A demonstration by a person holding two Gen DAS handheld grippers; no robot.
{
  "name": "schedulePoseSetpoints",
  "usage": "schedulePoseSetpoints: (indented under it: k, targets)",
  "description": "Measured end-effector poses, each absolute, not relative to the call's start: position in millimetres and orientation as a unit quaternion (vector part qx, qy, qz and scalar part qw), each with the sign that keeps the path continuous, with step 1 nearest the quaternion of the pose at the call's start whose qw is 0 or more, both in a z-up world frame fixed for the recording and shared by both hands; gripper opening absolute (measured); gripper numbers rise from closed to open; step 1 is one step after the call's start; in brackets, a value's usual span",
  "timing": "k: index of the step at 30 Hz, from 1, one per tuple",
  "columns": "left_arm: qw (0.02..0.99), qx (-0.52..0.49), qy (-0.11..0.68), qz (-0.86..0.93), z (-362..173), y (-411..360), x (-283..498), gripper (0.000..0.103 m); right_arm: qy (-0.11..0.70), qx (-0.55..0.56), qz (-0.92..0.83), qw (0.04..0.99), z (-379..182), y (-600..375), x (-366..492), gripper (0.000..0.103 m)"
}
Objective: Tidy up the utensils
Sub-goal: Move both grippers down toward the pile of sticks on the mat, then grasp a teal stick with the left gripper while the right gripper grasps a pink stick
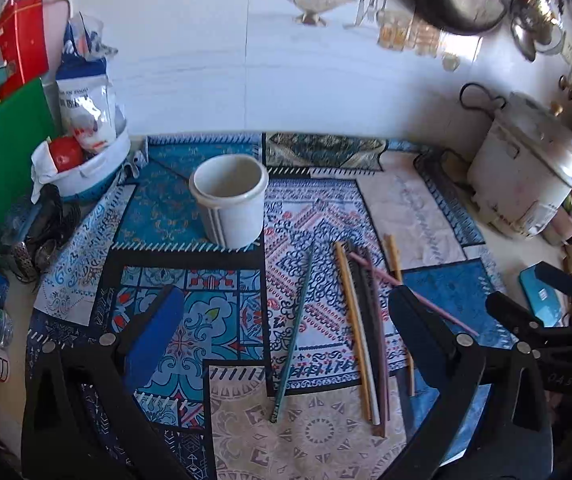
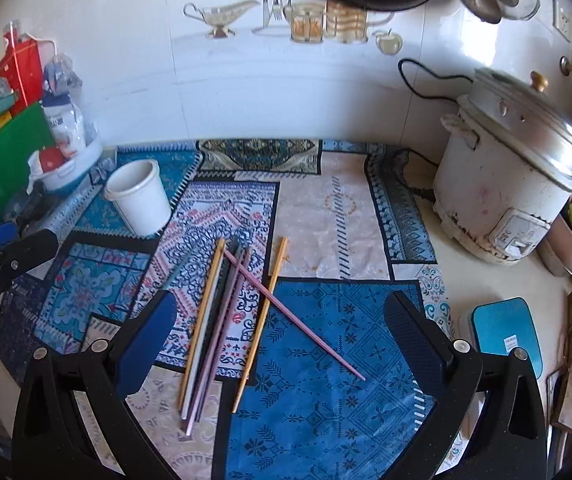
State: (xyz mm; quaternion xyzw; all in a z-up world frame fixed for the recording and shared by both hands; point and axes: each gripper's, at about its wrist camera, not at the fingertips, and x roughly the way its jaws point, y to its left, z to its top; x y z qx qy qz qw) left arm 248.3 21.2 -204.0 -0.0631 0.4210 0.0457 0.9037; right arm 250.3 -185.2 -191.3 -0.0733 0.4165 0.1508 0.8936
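— Both tongs gape wide and carry nothing: the left gripper (image 1: 286,344) hangs above the patterned mat (image 1: 190,340) near its front edge, and the right gripper (image 2: 282,340) hovers over the blue patch toward the mat's front right corner.

— So nothing is picked up yet?

— Not that I can see. The chopsticks (image 2: 214,320) lie loose on the mat, most of them in a rough bundle running from mid-mat toward the front edge. One pink chopstick (image 2: 297,316) crosses the others on a slant, and a tan chopstick (image 2: 262,320) lies just beside the bundle, under that pink one. A dark green stick (image 1: 291,332) lies apart on the bundle's left; whether it is a chopstick or a pencil, I cannot tell through this lens.

— And where should they go?

— My guess is the white cup (image 1: 232,200), upright and seemingly empty, toward the mat's back left part, well apart from the sticks.

— Which step is this, then?

— The very start, I judge: the approach before the first grasp. The pink chopstick sits between the right gripper's fingers already, so the next move calls for lowering that gripper and closing on it somewhere along its length, then lifting it clear without dragging the tan one beneath.

— Anything awkward?

— The sticks are thin and flat on the mat, so the fingertips must come right down to the surface.
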Motion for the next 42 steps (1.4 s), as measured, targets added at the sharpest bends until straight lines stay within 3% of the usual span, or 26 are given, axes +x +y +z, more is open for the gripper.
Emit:
schedulePoseSetpoints:
  k: [3, 5, 7, 11, 17, 24, 32, 38, 42]
  targets:
    - [0.886, -0.061, 0.456, 0.053, -236.6, 25.7, 268.6, 0.102, 0.457, -0.092, 0.172, 0.868, -216.6, -183.3, 275.0, 0.100]
    - [0.870, -0.065, 0.487, 0.050, -257.7, 28.6, 280.9, 0.093, 0.481, -0.098, 0.185, 0.851, -231.2, -183.6, 287.8, 0.096]
    - [0.851, -0.069, 0.519, 0.044, -276.6, 30.8, 292.3, 0.084, 0.504, -0.094, 0.209, 0.833, -244.3, -182.2, 301.5, 0.086]
    - [0.827, -0.081, 0.556, 0.030, -301.0, 31.7, 307.9, 0.067, 0.543, -0.089, 0.249, 0.797, -263.3, -177.8, 320.1, 0.055]
    - [0.810, -0.062, 0.583, 0.003, -312.2, 21.9, 323.8, 0.047, 0.575, -0.106, 0.279, 0.762, -276.8, -167.0, 335.1, 0.037]
    - [0.795, -0.077, 0.602, -0.022, -321.9, 18.3, 327.3, 0.027, 0.592, -0.038, 0.329, 0.735, -273.8, -146.8, 336.4, 0.033]
    - [0.791, -0.078, 0.606, -0.033, -325.7, 17.2, 320.5, 0.020, 0.616, -0.057, 0.321, 0.717, -292.9, -123.4, 335.2, 0.021]
    - [0.791, -0.084, 0.606, -0.031, -327.4, 16.3, 321.0, 0.004, 0.615, -0.065, 0.316, 0.720, -298.7, -121.0, 334.4, 0.012]
    - [0.789, -0.086, 0.607, -0.033, -327.5, 17.4, 321.2, 0.004, 0.618, -0.045, 0.316, 0.719, -300.9, -124.7, 339.7, 0.010]
